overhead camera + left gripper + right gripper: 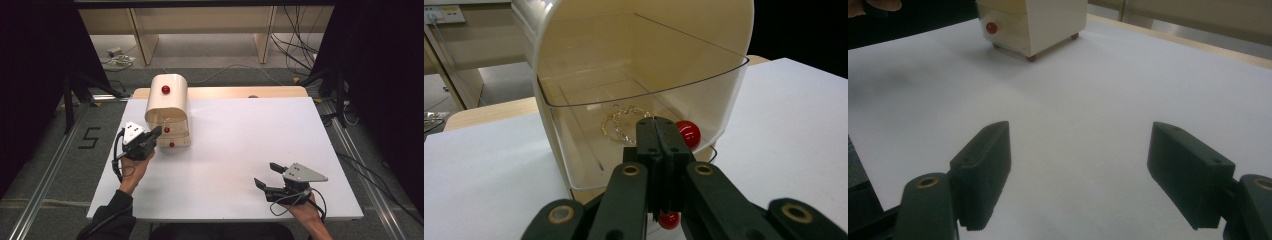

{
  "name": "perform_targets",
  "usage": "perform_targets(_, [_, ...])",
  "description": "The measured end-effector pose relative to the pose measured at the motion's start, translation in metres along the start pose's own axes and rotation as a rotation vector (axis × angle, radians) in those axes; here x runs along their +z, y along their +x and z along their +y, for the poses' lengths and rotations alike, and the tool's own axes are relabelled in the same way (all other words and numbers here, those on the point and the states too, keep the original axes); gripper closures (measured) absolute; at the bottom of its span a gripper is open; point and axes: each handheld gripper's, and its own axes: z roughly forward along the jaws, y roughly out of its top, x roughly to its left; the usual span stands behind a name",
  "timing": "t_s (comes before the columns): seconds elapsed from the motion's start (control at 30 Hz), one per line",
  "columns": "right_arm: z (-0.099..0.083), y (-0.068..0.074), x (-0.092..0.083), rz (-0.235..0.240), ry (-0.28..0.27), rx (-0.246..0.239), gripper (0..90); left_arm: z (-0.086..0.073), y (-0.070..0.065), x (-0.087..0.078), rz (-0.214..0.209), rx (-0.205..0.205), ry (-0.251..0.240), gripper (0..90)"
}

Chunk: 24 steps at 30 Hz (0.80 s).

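Note:
A cream box (167, 107) with a rolled-back rounded lid stands at the table's back left. A red knob (165, 90) sits on the lid. A clear curved tray (644, 95) is open at its front and has a red ball knob (687, 134). A thin gold chain (616, 125) lies inside it. My left gripper (656, 125) is shut, its tips against the clear front wall just left of that knob; nothing shows between the pads. A lower red knob (669, 220) peeks out under the jaws. My right gripper (266, 175) rests open near the front right, far from the box (1033, 25).
The white table (240, 140) lies bare between the two grippers. A wooden strip (225, 92) runs along its far edge. Cables (295, 45) and shelf legs stand on the floor behind. Dark curtains close off both sides.

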Motion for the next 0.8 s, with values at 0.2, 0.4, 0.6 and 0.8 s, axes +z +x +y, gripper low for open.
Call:
perform_targets(0.2, [0.0, 0.0, 0.0, -0.002, -0.001, -0.005, 26.1, 0.001, 0.001, 0.001, -0.004, 0.004, 0.0, 89.4])
perform_targets(0.4, [0.0, 0.0, 0.0, -0.004, -0.001, -0.003, 26.1, 0.002, 0.002, -0.001, -0.016, -0.012, -0.003, 89.3])
perform_targets(0.6, [0.0, 0.0, -0.001, -0.006, 0.0, -0.001, 26.1, 0.002, 0.0, -0.004, -0.062, -0.03, 0.003, 84.5])
perform_targets(0.8, [0.0, 0.0, -0.001, -0.006, -0.002, 0.0, 26.1, 0.006, -0.005, -0.009, -0.087, -0.033, -0.006, 73.0])
